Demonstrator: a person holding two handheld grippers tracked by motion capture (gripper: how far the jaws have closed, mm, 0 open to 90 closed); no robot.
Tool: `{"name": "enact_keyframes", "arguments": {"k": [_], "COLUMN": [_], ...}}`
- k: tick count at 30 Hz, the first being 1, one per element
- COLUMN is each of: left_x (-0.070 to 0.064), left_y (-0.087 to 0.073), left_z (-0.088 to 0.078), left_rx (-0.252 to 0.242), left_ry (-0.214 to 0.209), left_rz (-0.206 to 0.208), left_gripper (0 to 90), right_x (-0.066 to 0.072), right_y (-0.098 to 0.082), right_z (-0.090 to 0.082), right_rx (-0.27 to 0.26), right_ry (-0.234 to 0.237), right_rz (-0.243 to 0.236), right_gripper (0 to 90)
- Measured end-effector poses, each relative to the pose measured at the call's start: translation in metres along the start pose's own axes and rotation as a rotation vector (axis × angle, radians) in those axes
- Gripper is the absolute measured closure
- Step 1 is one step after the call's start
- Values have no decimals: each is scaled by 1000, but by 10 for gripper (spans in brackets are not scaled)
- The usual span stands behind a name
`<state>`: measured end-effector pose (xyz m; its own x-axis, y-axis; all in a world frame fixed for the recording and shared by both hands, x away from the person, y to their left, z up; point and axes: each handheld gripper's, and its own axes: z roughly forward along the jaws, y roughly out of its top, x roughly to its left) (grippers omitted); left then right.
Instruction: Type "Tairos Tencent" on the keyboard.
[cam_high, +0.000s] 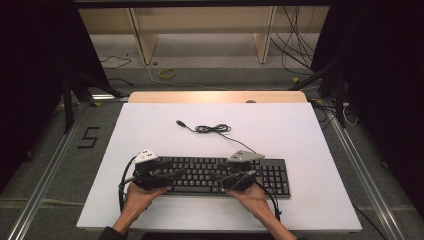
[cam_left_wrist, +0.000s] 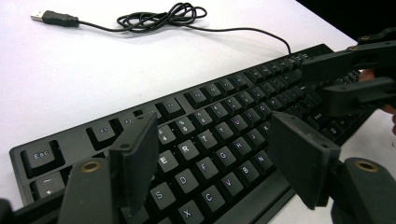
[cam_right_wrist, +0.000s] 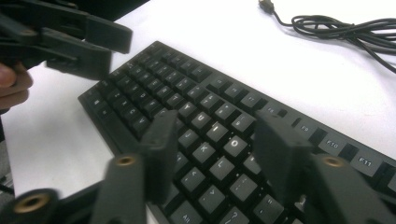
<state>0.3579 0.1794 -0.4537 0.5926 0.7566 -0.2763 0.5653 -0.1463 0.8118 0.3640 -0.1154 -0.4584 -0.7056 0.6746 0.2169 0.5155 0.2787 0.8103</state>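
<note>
left hand-held gripper (cam_high: 172, 174): chunky matte black plastic body, honestly looks 3D-printed, with two flat rectangular black pads (cam_left_wrist: 135, 156) on long arms
left pivots: round brass-coloured rings (cam_left_wrist: 90, 166) set into each arm where the pads hinge
left top plate: pale grey three-cornered plate (cam_high: 145, 155) with a few dark dots on it
left cable: thin black cable (cam_high: 121, 186) looping off the body
right hand-held gripper (cam_high: 222, 176): same black build, same slab-like pads (cam_right_wrist: 161, 151)
right pivots: same brass rings (cam_right_wrist: 125, 161), plus one on a lower joint
right top plate: darker grey three-cornered plate (cam_high: 244, 156)
right cable: black cable (cam_high: 270, 197) trailing along the wrist
sleeves: dark cuffs at both forearms
</note>
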Motion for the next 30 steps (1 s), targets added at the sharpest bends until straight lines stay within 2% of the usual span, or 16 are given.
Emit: {"name": "enact_keyframes", "arguments": {"k": [4,13,18,30], "left_x": [0,1,-3,0], "left_y": [-1,-5,-8,-14], "left_z": [-5,-11,-15,-21], "left_rx": [-17,-26,-25,-37], "left_ry": [-1,4,0,6], "left_rz": [0,-3,11,3], "left_gripper": [307,282,276,265], "right_x": [-4,-7,-7,-7], "right_y": [2,4,4,3], "right_z": [5,18,26,38], "right_rx": [9,54,81,125], "right_ry": [-22,-52,-58,-88], "right_rz": [13,13,9,4], "right_gripper": [679,892,900,900]}}
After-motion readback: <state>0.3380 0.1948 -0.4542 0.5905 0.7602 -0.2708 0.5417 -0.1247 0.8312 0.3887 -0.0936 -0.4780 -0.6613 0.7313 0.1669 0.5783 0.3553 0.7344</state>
